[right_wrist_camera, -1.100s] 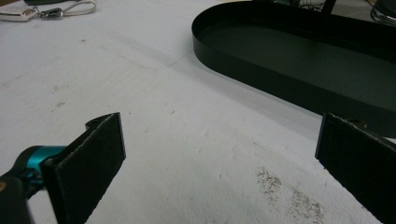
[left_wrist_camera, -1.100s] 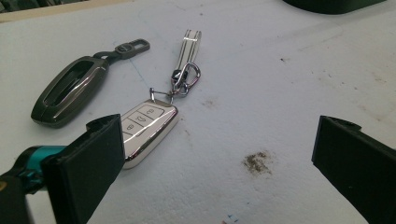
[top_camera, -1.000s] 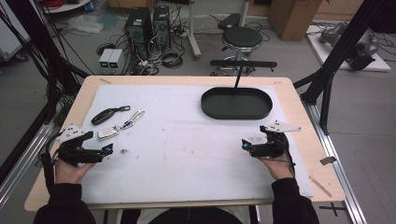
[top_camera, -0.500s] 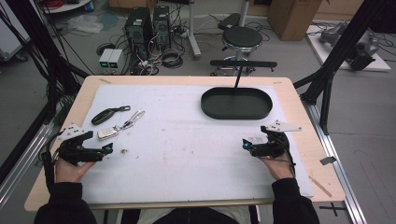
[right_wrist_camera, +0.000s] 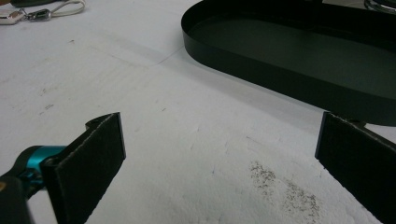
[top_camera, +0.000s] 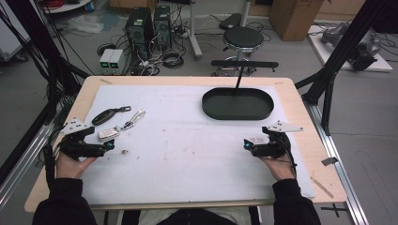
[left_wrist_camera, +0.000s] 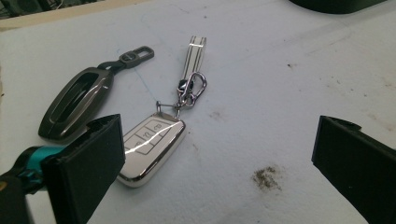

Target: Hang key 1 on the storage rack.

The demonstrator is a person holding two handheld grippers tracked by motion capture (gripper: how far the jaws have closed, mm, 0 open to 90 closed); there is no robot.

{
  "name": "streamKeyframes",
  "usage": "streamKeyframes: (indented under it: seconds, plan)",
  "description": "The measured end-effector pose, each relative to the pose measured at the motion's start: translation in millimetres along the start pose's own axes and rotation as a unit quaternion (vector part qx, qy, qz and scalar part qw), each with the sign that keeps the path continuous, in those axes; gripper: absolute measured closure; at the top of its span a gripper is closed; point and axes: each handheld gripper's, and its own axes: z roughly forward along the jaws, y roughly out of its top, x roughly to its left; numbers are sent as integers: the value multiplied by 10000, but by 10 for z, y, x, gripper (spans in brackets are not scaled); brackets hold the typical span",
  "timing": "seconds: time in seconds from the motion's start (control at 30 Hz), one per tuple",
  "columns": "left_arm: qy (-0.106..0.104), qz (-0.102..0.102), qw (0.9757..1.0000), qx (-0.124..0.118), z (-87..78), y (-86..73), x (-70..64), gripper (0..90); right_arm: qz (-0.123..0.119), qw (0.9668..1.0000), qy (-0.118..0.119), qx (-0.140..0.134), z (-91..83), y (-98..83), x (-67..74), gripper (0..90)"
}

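Left gripper: shifted slightly right toward silver key fob; fingers spread wide, empty.
Right gripper: unchanged; fingers wide apart.
Implication: pickup judged imminent.

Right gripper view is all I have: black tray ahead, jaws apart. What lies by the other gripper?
Observer: Two key fobs lie ahead of the left gripper: a silver key fob and a dark key fob.
Operator: Is either gripped?
Observer: No; the left jaws stand apart, and the silver one lies on the white mat just beyond one jaw.
Operator: Anything attached to it?
Observer: A metal clip with a white strap.
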Motion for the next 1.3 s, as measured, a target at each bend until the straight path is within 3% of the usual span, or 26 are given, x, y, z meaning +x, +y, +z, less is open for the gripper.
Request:
streamKeyframes:
  seconds: [0.47,0.6,0.9,1.3]
  plan:
    - [-35,318,9993,216,95,356,44,31,-6,10000,-48,-26,-22,0,-7,8]
    - [-105,406,9984,372,167,459,66,31,-22,10000,-84,-29,-20,1,1,8]
    - [-227,341,9974,594,397,654,148,31,-31,9999,-103,-25,-26,-2,6,8]
    - [-595,397,9903,1194,863,907,182,31,-127,9998,-96,70,-7,-9,18,8]
